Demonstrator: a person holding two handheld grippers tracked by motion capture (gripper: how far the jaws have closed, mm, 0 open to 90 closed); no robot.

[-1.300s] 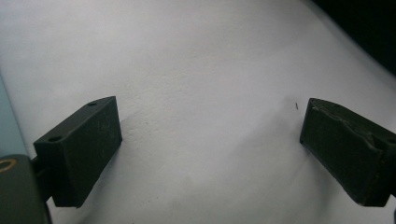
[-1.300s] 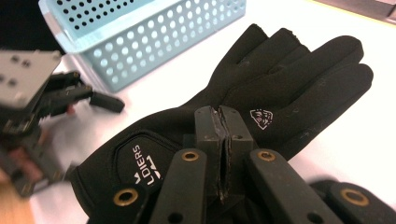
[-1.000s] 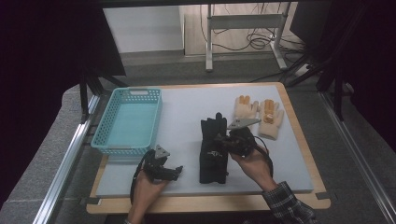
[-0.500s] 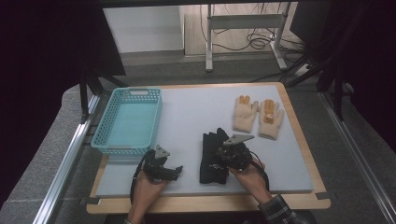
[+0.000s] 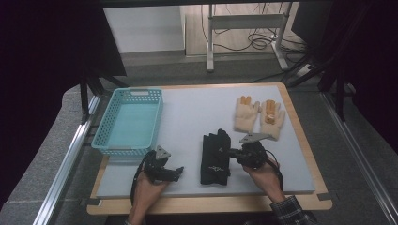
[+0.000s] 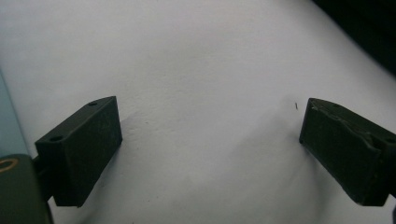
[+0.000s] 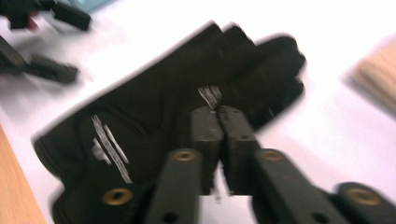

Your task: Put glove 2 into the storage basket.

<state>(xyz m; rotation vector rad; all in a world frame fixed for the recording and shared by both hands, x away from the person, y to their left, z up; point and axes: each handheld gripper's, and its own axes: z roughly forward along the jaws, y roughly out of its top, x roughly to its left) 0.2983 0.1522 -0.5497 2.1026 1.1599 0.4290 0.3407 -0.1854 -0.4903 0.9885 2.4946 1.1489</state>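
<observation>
A pair of black gloves [image 5: 215,157] with white markings lies stacked at the front middle of the white table top [image 5: 197,108]. My right gripper [image 5: 233,152] sits at the gloves' right edge. In the right gripper view its jaws stand pressed together, shut, tips [image 7: 218,114] low over the black gloves [image 7: 154,116], and I see nothing between the pads. My left gripper [image 5: 177,172] rests on the table left of the gloves. Its black jaws [image 6: 210,144] are wide open over bare white surface.
A teal basket [image 5: 126,122] stands at the left, just behind my left hand. A pair of beige gloves with orange fingertips [image 5: 258,116] lies at the back right, blurred in the right gripper view [image 7: 378,79]. A wooden rim [image 5: 206,204] runs along the front.
My right hand has sunk and drawn back toward the person, coming down by the right edge of the black gloves. The left hand has stayed put.
</observation>
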